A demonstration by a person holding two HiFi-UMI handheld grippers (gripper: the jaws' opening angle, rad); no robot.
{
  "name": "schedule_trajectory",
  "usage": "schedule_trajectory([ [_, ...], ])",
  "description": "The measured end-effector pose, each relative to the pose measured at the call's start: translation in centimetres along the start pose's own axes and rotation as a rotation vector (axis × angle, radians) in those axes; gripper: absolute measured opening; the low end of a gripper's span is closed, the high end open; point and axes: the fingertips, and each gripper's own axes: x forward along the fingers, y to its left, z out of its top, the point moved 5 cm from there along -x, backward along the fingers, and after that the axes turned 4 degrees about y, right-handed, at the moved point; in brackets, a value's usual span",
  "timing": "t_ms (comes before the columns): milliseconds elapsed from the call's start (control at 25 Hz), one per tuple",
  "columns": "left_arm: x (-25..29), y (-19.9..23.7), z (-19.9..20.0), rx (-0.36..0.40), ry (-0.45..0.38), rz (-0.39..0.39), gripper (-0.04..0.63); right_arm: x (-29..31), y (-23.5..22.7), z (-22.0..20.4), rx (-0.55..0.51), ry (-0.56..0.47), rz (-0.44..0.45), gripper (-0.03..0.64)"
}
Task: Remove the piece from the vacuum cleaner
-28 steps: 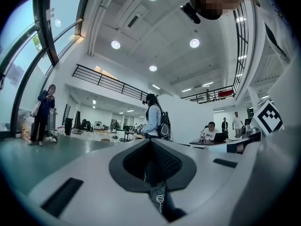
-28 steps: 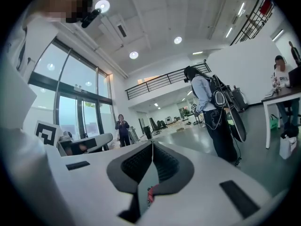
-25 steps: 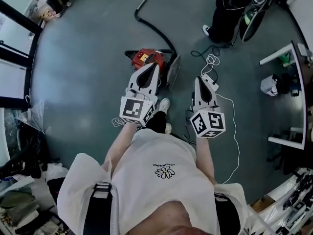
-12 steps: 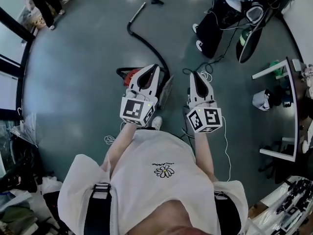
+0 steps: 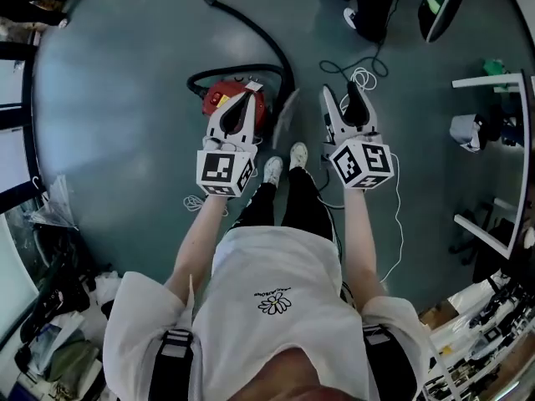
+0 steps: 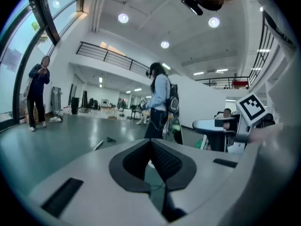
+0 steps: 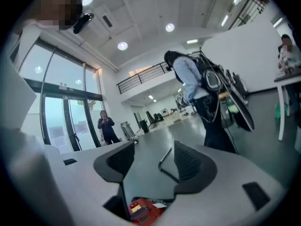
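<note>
The red vacuum cleaner (image 5: pixel 216 98) sits on the grey floor just ahead of the person's shoes, and its black hose (image 5: pixel 251 27) curls away towards the top of the head view. My left gripper (image 5: pixel 248 97) hangs over the vacuum's body, shut with nothing between its pads (image 6: pixel 151 142). My right gripper (image 5: pixel 343 90) is to the right of the vacuum, over bare floor and cable. Its jaws have just been opening and stand open and empty (image 7: pixel 154 157). Between them the right gripper view shows the red vacuum (image 7: pixel 143 210) low down and the hose's wand (image 7: pixel 165 155) farther off.
A flat grey panel (image 5: pixel 284 117) leans beside the vacuum. White cord (image 5: pixel 361 80) and dark cable lie on the floor at right. A person with a backpack (image 7: pixel 197 88) stands ahead, and another (image 6: pixel 37 95) is by the windows. White tables (image 5: pixel 493 82) are at right, clutter at lower left.
Both grippers have moved forward and lower; the left one now overlaps the vacuum. The right gripper's jaws, shut in the earlier frames, now stand apart.
</note>
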Motion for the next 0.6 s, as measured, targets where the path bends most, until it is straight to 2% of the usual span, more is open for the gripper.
schedule_trajectory([
  [160,5.2,3.2,-11.8,0.016,0.245,0.019,0.006,4.9,-4.9,-9.9,0.091,0.166,-0.038,0.252],
  [360,10.0,5.7,-26.3,-0.062,0.578,0.032,0.005,8.9,-8.8,-22.1,0.301,0.391,-0.018,0.251],
  [440,11.7,6.8,-30.0,-0.049,0.662,0.054,0.006,10.7,-10.1,-26.2,0.323,0.458,-0.046,0.252],
  [600,13.3,8.6,-34.5,-0.082,0.738,0.107,0.006,12.8,-12.1,-33.4,0.335,0.585,-0.114,0.250],
])
